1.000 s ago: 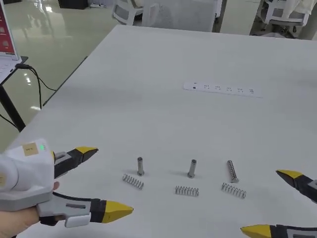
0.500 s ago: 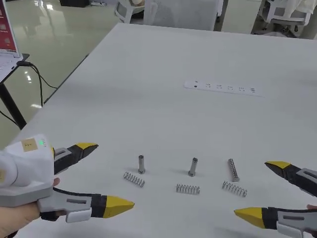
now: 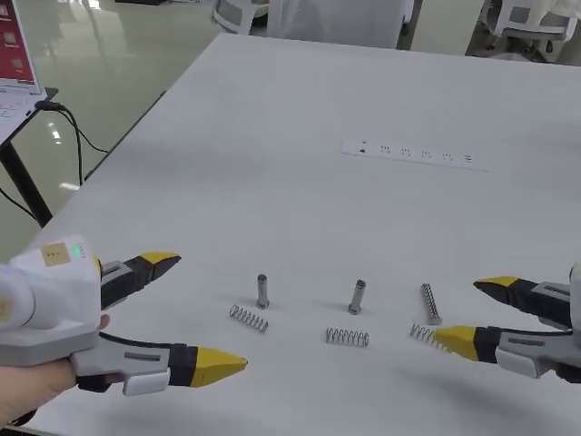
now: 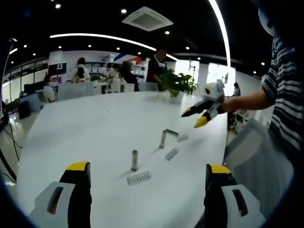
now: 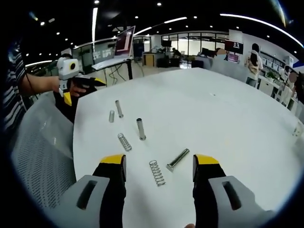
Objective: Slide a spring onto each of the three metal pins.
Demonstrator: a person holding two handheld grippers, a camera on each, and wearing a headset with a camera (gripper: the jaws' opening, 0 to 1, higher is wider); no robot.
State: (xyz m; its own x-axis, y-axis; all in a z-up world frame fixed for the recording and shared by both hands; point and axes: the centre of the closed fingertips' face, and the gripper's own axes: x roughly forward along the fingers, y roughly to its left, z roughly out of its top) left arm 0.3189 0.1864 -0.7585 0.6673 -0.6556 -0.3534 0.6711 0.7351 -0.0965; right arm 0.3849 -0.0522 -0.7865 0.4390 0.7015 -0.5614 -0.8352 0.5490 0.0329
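Just beside the rightmost spring (image 3: 419, 333), right tongs (image 3: 456, 312) agape; left tongs (image 3: 211, 312) likewise.

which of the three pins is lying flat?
The rightmost pin, nearest the right gripper; the left pin and middle pin stand upright.

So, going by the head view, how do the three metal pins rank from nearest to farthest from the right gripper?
1. Right pin, tilted, just beside the right gripper.
2. Middle pin, centre of the row.
3. Left pin, far end of the row.
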